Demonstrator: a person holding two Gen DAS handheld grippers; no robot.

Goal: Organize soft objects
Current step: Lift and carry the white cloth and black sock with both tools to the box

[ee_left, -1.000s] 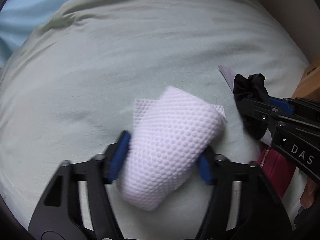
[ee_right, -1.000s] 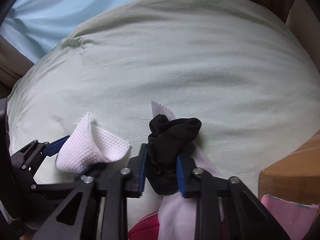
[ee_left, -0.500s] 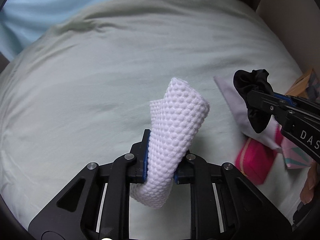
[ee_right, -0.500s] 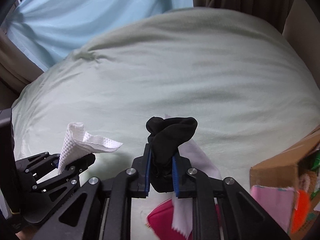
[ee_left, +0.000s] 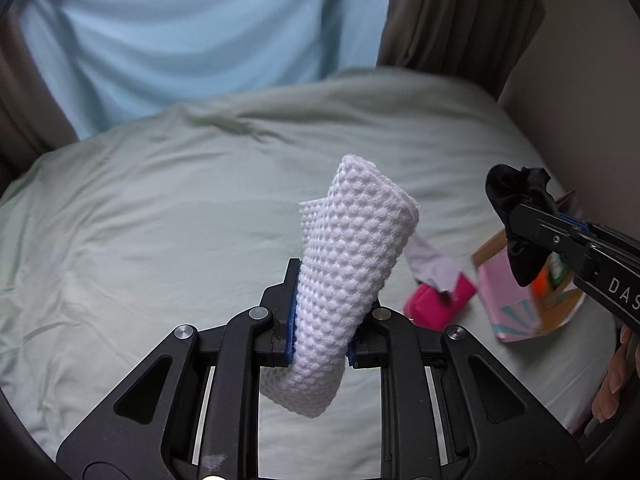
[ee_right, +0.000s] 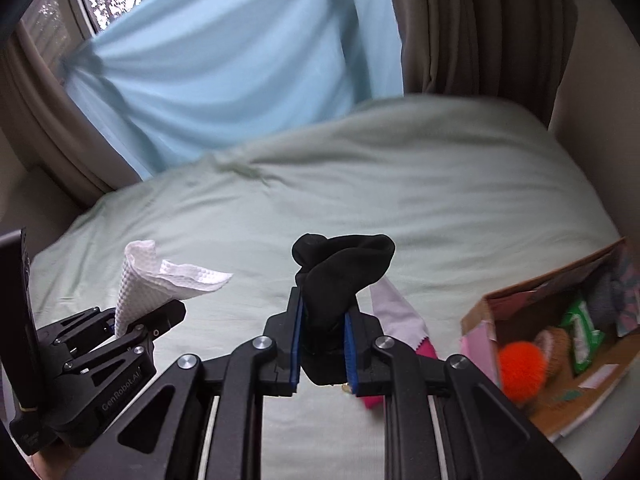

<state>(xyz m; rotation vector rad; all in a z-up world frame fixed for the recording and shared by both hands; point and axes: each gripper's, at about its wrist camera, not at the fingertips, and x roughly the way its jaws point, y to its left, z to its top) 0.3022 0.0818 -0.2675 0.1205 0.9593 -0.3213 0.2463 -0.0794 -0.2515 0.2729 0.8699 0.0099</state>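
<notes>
Below, pale green bedspread [ee_right: 400, 208] before blue curtain [ee_right: 240, 72], brown drapes [ee_right: 480, 24].

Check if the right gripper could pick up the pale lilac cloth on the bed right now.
Probably not: the right gripper is shut on the black sock, so nothing else fits. The pale lilac cloth lies close below it, unobstructed, partly draped over a pink pouch.

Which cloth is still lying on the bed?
The pale lilac cloth, lying by the pink pouch. The white cloth and black sock are each held up in a gripper.
</notes>
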